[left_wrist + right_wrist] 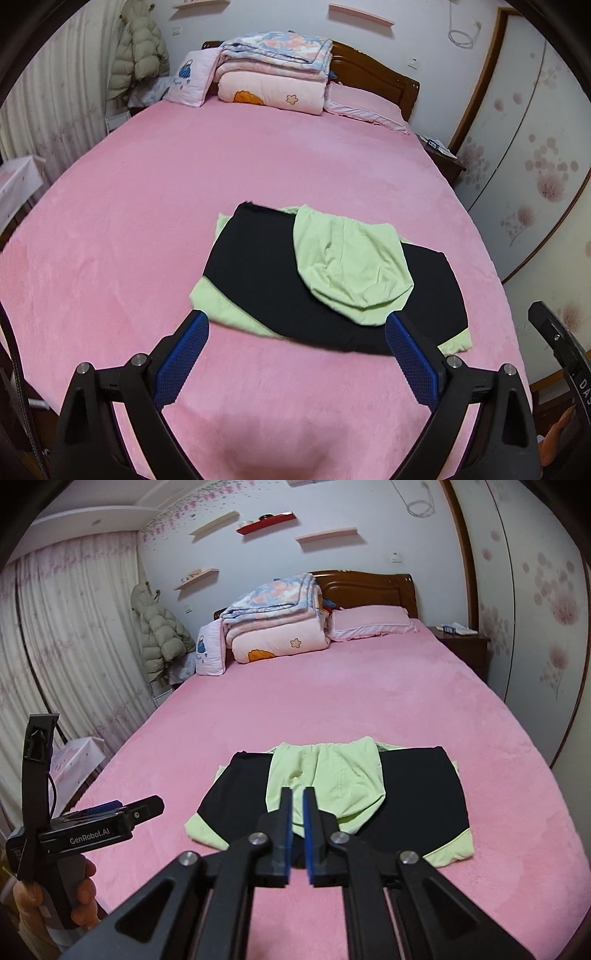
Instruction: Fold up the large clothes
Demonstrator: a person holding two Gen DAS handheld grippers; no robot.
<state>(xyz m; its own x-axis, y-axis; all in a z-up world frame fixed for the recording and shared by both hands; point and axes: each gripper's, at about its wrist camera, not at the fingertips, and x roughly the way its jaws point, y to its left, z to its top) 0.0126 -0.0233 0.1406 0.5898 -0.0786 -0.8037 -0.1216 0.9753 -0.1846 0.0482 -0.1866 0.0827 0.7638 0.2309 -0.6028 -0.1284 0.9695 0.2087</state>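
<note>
Gaping left tool (297, 330), right tool (297, 805) pinched.

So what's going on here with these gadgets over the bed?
A person holds a gripping tool in each hand, folding a black and green hoodie on the pink bed. It lies folded up, hood on top. The left tool is open above its near edge; the right tool is nearly shut, holding nothing.
</note>
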